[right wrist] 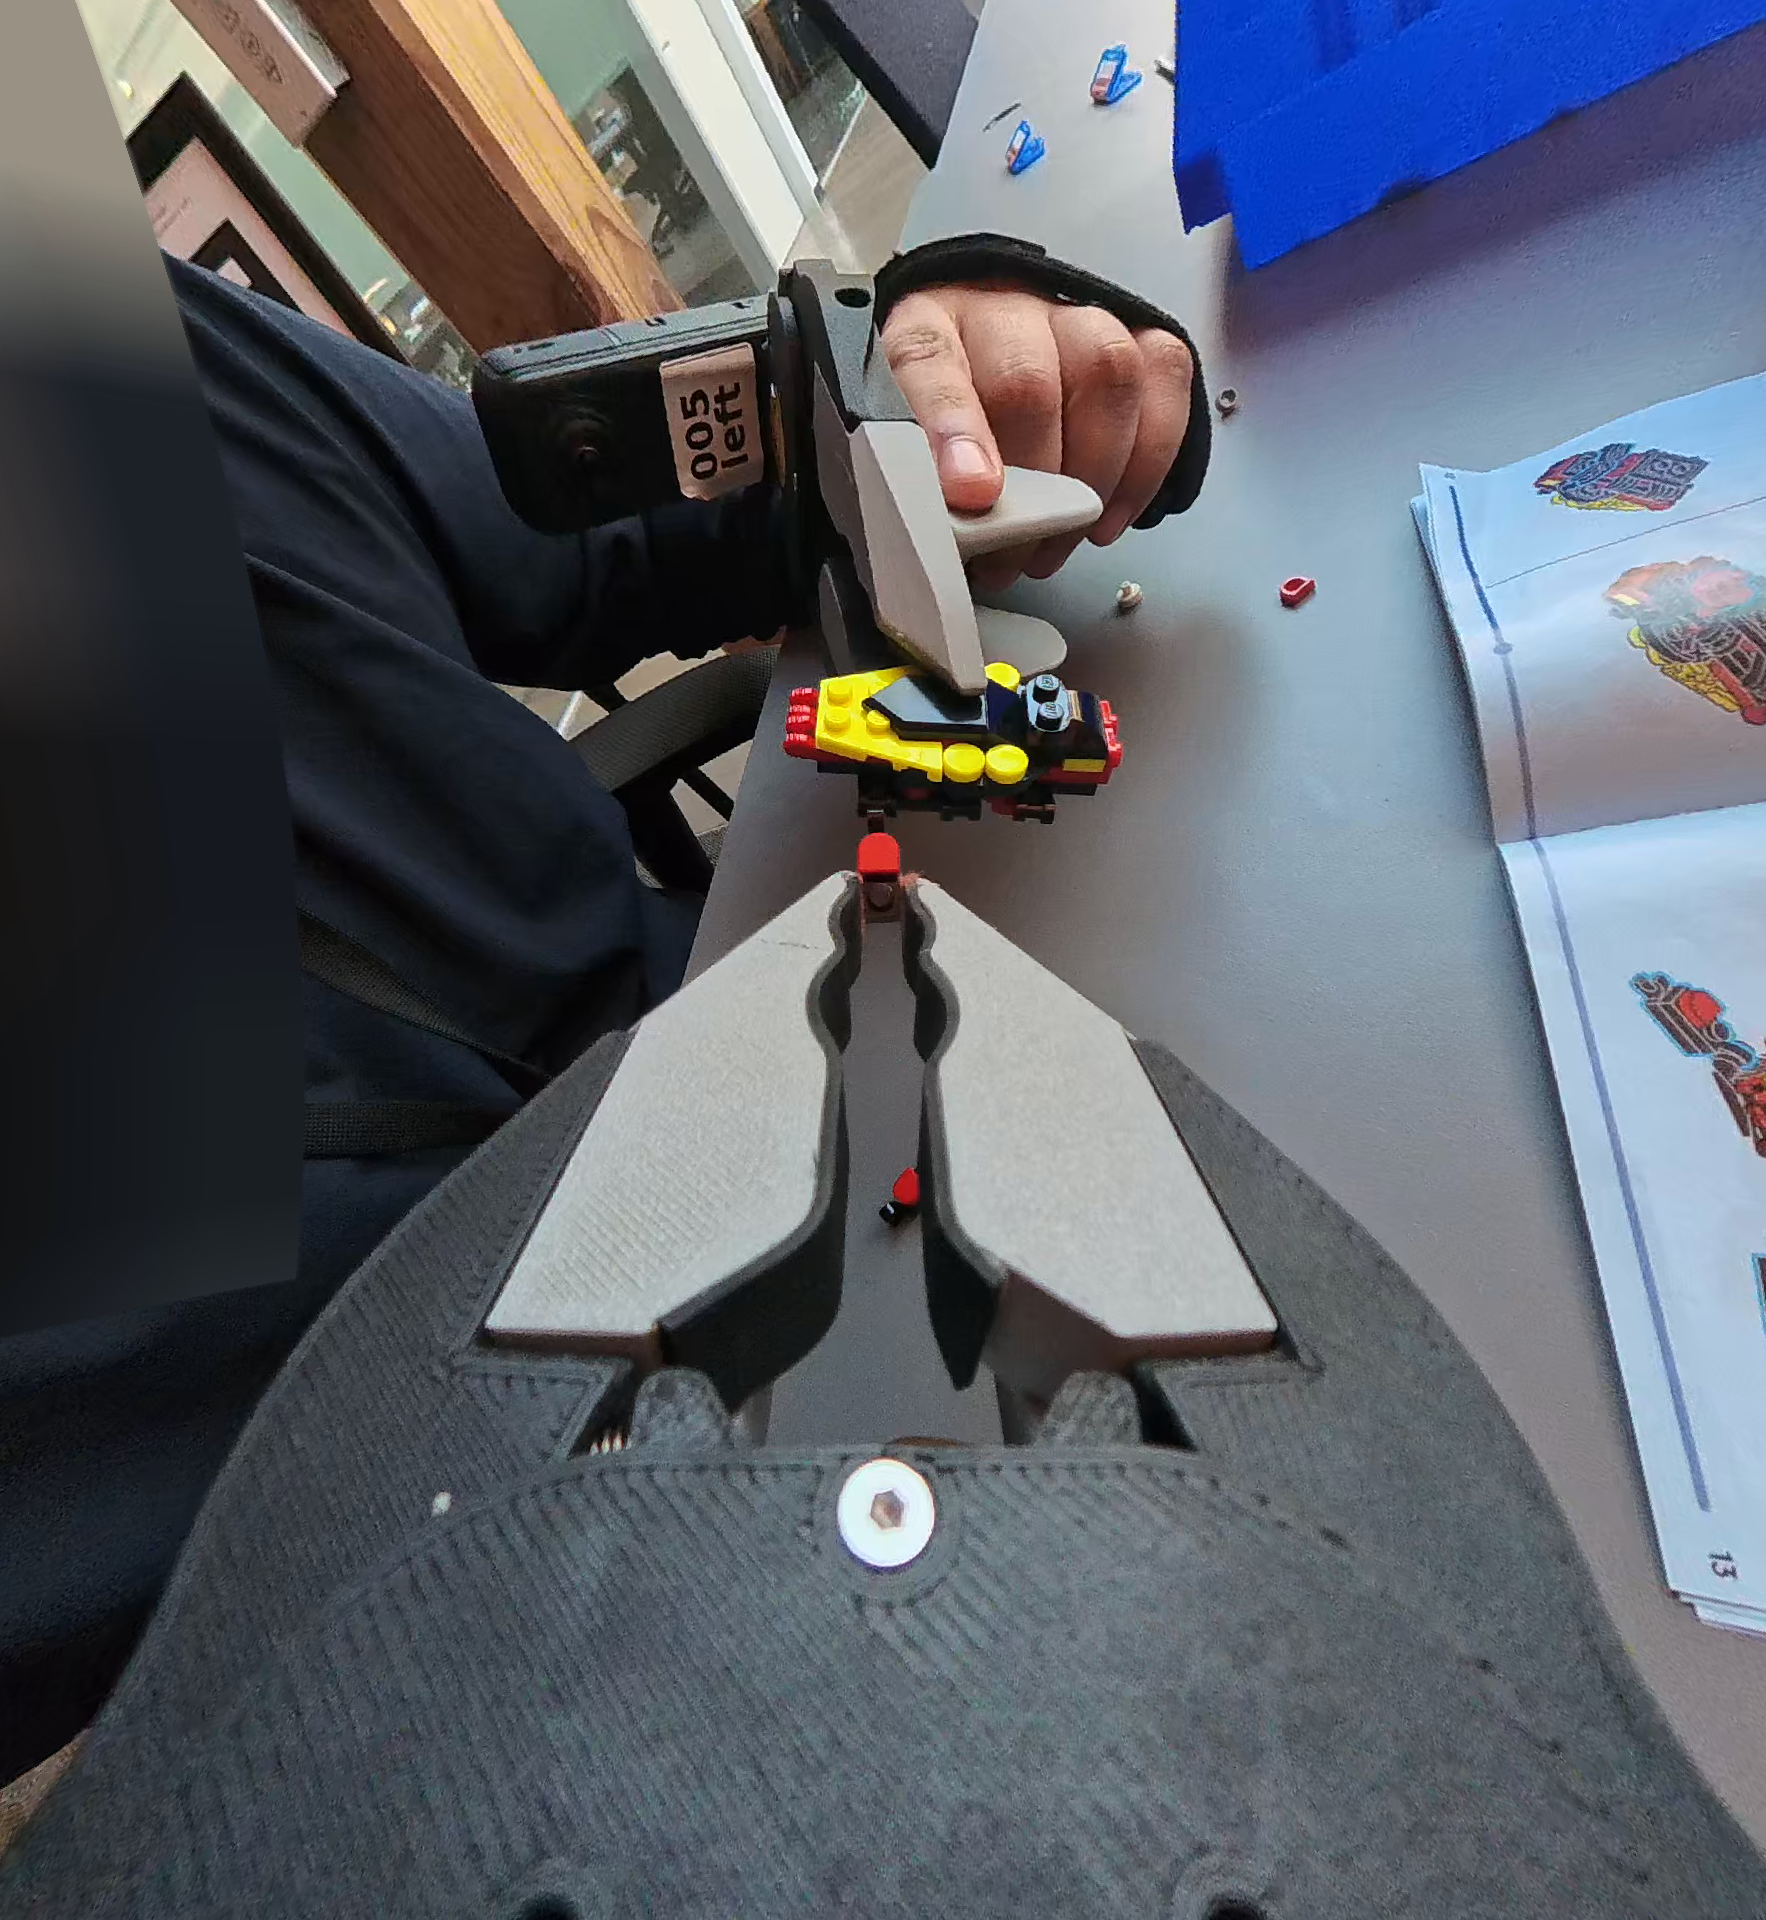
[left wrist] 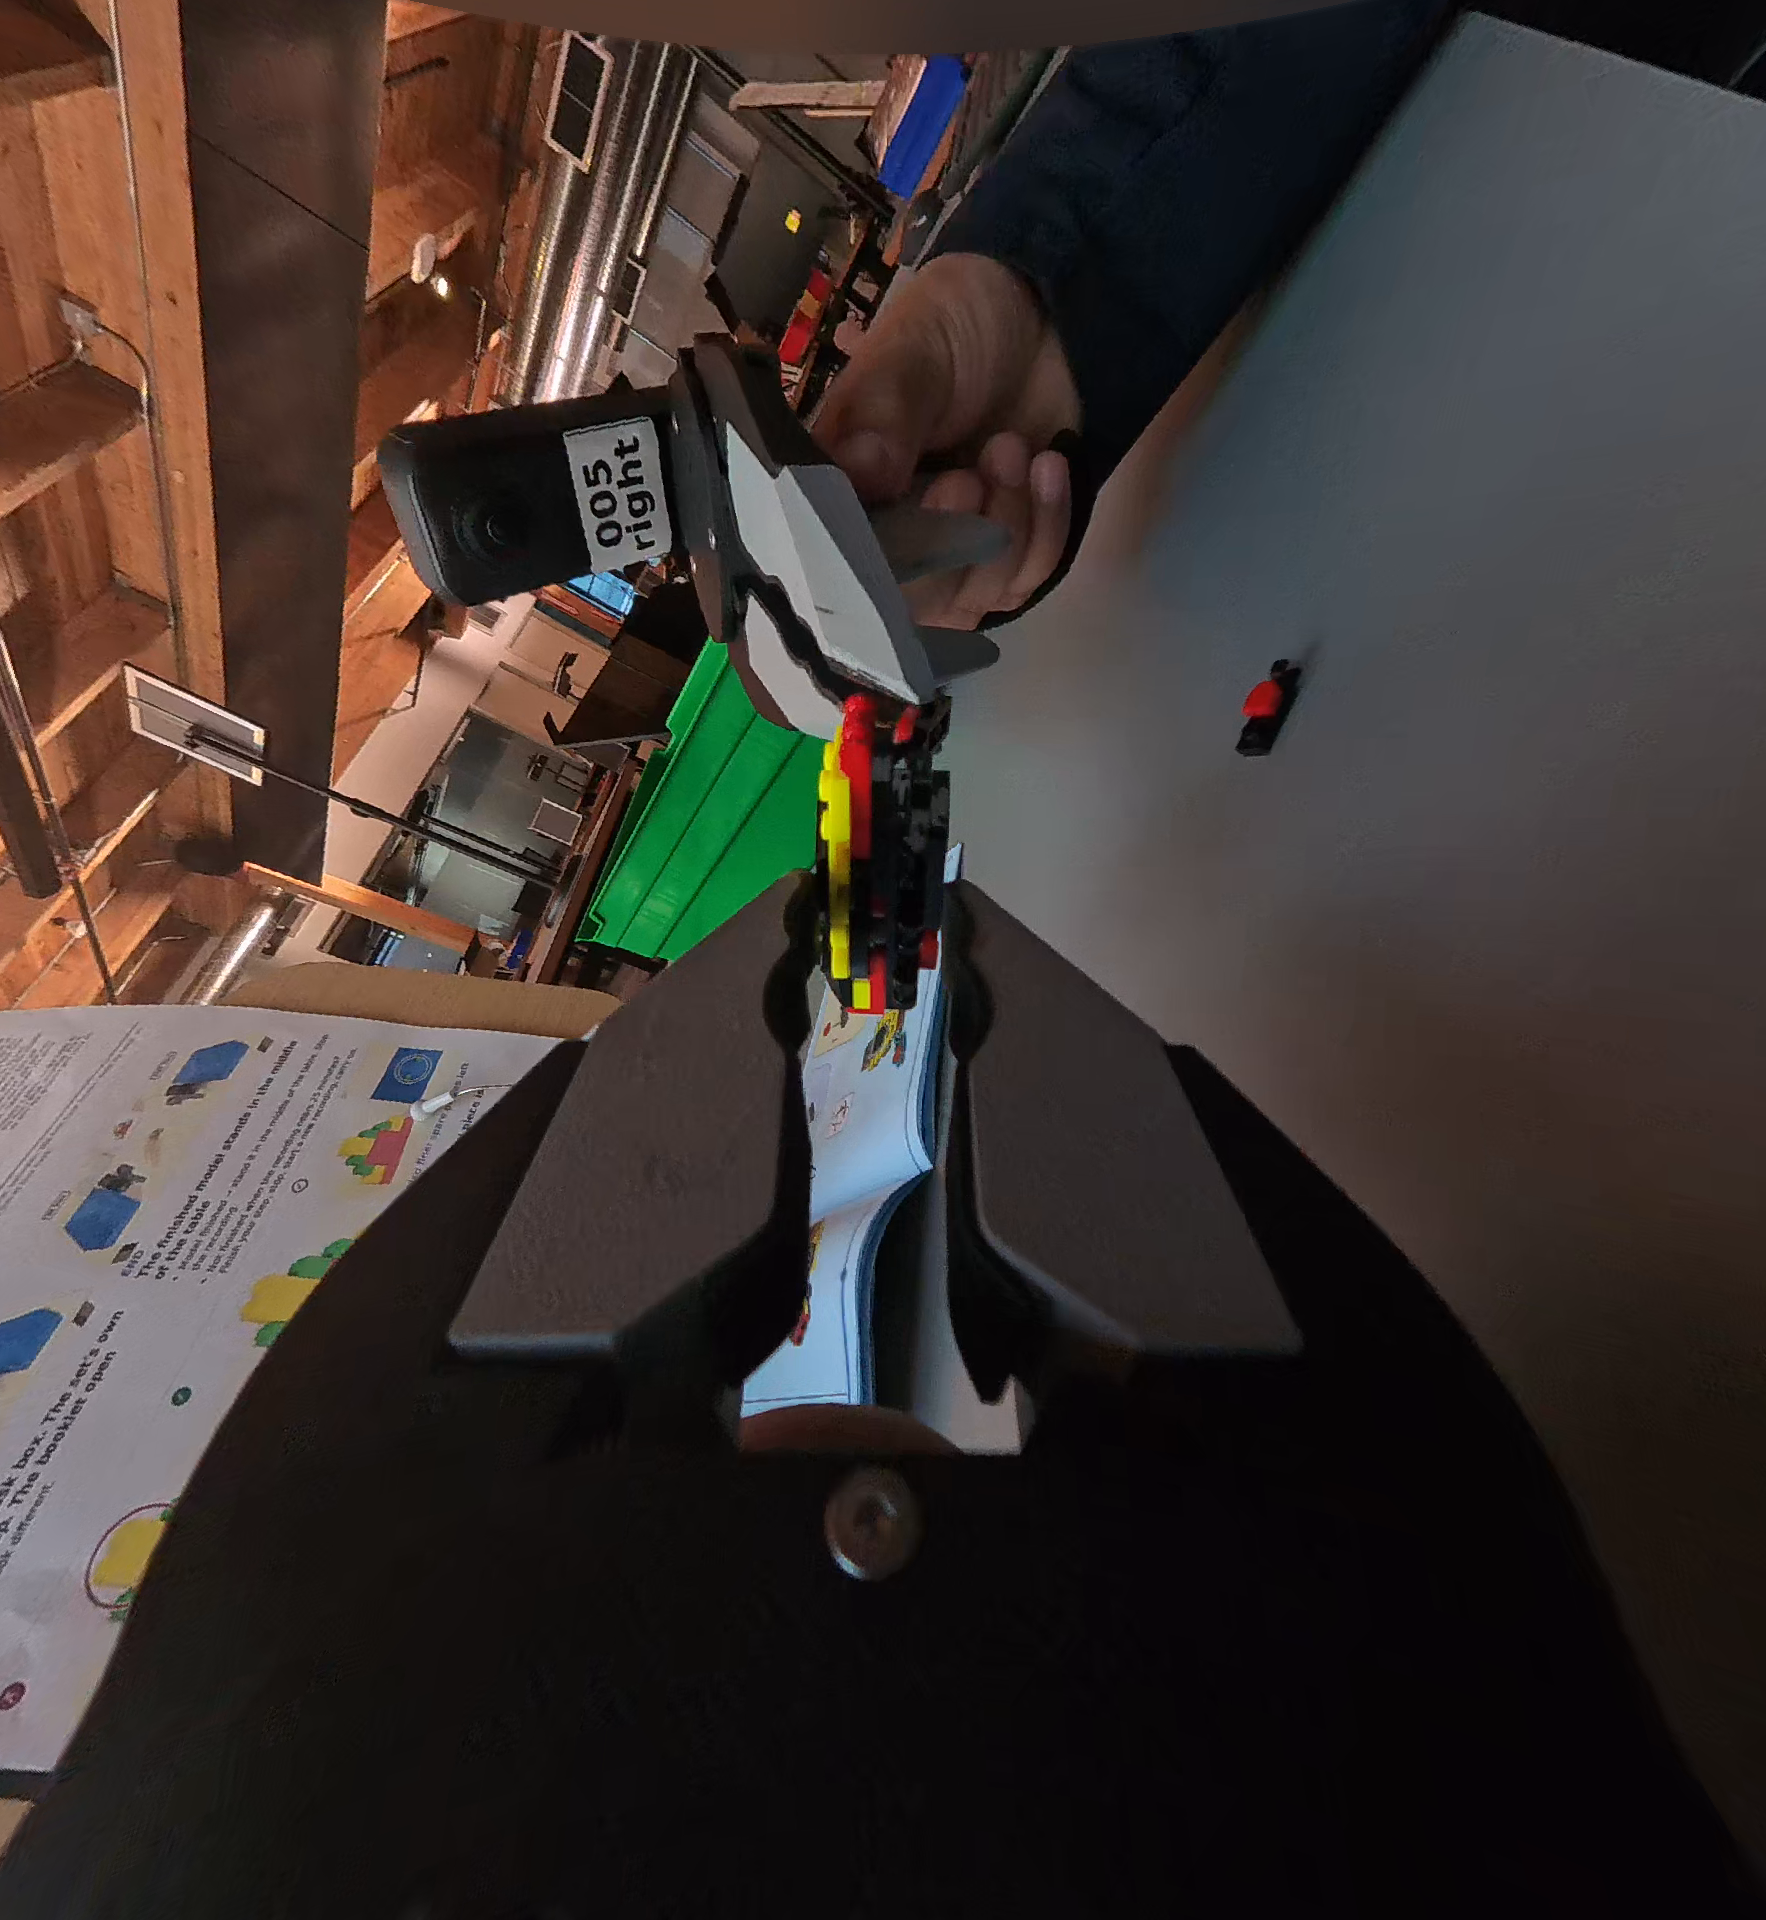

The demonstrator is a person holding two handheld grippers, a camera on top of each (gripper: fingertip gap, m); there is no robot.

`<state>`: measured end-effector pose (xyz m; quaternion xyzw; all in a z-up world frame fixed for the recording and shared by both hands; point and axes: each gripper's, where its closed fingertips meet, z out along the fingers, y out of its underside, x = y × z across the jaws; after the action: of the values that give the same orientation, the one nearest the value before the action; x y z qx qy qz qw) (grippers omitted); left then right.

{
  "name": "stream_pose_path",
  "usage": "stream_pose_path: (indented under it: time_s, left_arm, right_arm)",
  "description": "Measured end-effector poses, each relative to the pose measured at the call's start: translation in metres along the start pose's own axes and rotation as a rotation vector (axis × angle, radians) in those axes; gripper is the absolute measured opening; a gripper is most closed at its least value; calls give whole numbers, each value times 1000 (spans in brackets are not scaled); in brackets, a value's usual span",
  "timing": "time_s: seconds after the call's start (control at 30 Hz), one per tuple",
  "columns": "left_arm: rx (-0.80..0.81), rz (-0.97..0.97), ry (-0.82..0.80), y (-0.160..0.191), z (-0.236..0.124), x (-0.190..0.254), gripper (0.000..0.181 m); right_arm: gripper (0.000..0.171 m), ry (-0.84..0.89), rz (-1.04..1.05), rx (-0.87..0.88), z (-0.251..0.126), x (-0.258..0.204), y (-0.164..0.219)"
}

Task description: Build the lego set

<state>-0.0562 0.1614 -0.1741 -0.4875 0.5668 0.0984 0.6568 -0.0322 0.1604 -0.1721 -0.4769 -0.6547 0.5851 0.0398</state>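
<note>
The yellow, black and red lego model point(left wrist: 884, 862) is clamped between my left gripper's point(left wrist: 879, 914) fingers and held above the table. In the right wrist view the model point(right wrist: 952, 732) hangs under the left gripper point(right wrist: 946, 670). My right gripper point(right wrist: 879, 896) is shut on a small red piece point(right wrist: 877, 857), which sits just short of a black part on the model's near side. In the left wrist view the right gripper point(left wrist: 889, 701) meets the model's far end. A small red-and-black piece point(right wrist: 900, 1195) lies on the grey table point(right wrist: 1274, 935), also in the left wrist view point(left wrist: 1263, 707).
An open instruction booklet point(right wrist: 1637, 935) lies at the right and a blue bin point(right wrist: 1481, 104) at the far right. A loose red piece point(right wrist: 1297, 590) and a small grey part point(right wrist: 1128, 594) lie near the left hand. A green bin point(left wrist: 713, 831) and a printed sheet point(left wrist: 131, 1247) show in the left wrist view.
</note>
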Motion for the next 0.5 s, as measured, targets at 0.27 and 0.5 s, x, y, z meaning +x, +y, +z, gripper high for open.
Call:
stream_pose_path:
  time_s: [0.27,0.5]
  left_arm:
    - [-6,43,0,-3,0,2,20]
    - [-24,75,10,-2,0,5,21]
  right_arm:
    - [3,5,-15,-17,3,-2,2]
    - [3,16,-19,-22,5,-1,3]
